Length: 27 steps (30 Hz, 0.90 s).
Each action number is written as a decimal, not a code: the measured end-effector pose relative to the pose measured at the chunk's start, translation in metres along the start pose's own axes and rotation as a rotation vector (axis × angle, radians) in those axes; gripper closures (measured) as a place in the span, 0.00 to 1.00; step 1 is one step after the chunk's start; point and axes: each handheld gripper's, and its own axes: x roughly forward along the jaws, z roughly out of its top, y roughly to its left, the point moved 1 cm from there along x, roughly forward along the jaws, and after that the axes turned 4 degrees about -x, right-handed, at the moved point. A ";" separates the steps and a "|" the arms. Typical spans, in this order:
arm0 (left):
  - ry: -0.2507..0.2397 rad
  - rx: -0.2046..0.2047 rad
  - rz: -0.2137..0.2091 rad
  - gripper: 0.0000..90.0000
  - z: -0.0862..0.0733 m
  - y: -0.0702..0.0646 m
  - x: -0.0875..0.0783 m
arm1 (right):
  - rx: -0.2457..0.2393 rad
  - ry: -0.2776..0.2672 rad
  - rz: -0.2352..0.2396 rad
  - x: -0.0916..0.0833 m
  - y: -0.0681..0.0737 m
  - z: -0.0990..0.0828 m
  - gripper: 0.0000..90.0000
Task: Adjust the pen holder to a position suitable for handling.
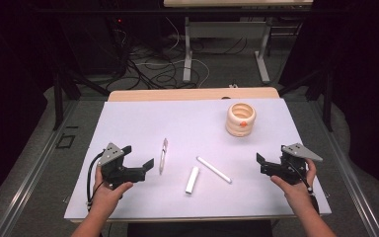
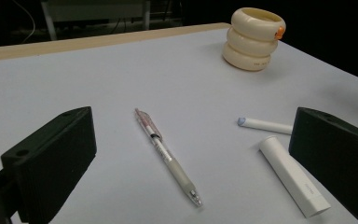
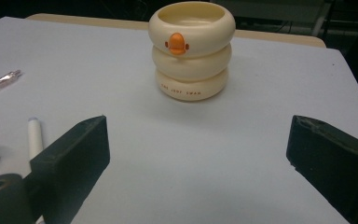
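Both hands hold the left gripper [image 1: 141,159] and right gripper [image 1: 260,164] low and inward-pointing, jaws spread wide, empty.

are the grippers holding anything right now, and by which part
Nothing is held. The left gripper and right gripper both stand open above the table, apart from the pen and the holder.

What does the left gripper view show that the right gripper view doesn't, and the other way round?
Left gripper view: the pen at full length and the whole white cap. Right gripper view: the cream holder with its orange beak face-on, the lettering on its bottom ring, and its hollow inside. Shared: the cream holder, the thin white stick, one end of the pen, and the white table top.
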 end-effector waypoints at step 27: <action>-0.006 -0.035 0.024 0.01 0.000 0.000 -0.003 | -0.092 0.035 0.085 0.015 0.016 0.024 0.17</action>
